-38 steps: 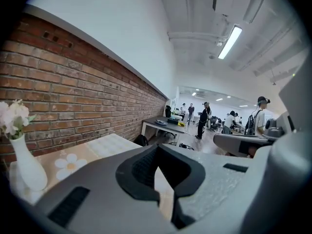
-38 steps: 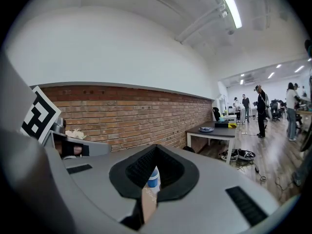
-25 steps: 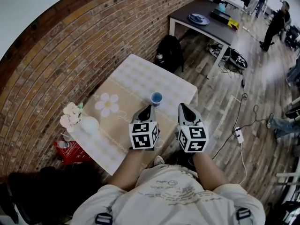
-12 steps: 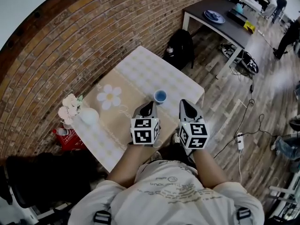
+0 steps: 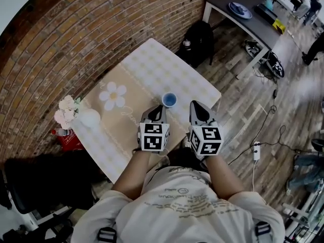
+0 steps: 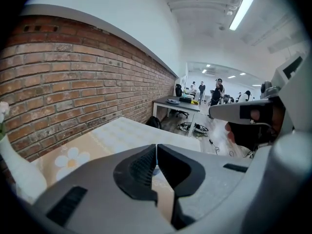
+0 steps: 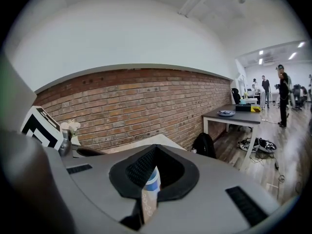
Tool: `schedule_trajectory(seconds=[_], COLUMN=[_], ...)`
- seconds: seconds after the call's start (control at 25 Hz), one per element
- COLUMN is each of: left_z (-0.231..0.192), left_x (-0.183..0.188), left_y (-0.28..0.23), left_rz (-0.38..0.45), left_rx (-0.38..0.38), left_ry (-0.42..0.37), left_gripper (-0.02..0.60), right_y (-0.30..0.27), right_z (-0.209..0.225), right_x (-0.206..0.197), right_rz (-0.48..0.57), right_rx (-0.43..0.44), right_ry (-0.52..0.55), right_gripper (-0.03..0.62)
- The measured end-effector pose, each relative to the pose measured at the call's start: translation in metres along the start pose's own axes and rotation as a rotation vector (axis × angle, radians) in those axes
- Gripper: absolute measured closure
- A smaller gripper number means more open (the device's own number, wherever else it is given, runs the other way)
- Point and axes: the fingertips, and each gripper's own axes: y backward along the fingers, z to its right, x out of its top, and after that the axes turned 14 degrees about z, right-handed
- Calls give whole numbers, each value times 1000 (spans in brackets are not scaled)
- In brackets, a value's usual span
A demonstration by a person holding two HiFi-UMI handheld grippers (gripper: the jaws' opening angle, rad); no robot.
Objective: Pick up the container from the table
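Observation:
A small blue cup-like container (image 5: 169, 99) stands upright on the tan runner of the table (image 5: 152, 65), near its front edge. My left gripper (image 5: 159, 109) hovers just short of it, slightly to its left, jaws pressed together and empty. My right gripper (image 5: 195, 105) is to the container's right, over the table's front edge, and is also shut and empty. In the right gripper view the container (image 7: 152, 178) shows through the slit behind the closed tips of the right gripper (image 7: 155, 148). In the left gripper view the left gripper (image 6: 156, 147) hides nearly all of it.
A white vase (image 5: 87, 119) with pale flowers (image 5: 66, 107) stands at the table's left end. A black backpack (image 5: 198, 37) lies beyond the table by the brick wall. A dark side table (image 5: 238, 22) and floor cables (image 5: 263, 59) are at the far right.
Both grippers have sunk a little toward the table, side by side and still shut. The container has not moved.

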Motion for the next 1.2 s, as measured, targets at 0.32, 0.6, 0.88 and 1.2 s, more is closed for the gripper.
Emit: schedule_trajectory(seconds=[0.32, 0.6, 0.88, 1.2], left_z=[4, 13, 8, 9], left_x=[-18, -34, -61, -77], left_y=[-25, -50, -72, -91], left_rz=[-37, -76, -125, -171], left_rx=[-48, -82, -58, -40], left_ry=[-29, -51, -98, -157], left_gripper=[438, 255, 249, 249], right_y=[-16, -24, -27, -33], right_z=[13, 26, 40, 53], right_x=[-9, -14, -20, -26], right_rz=[-42, -61, -87, -105], right_rx=[33, 40, 36, 31], right_ry=[6, 13, 23, 29], right_gripper=[592, 593, 592, 592])
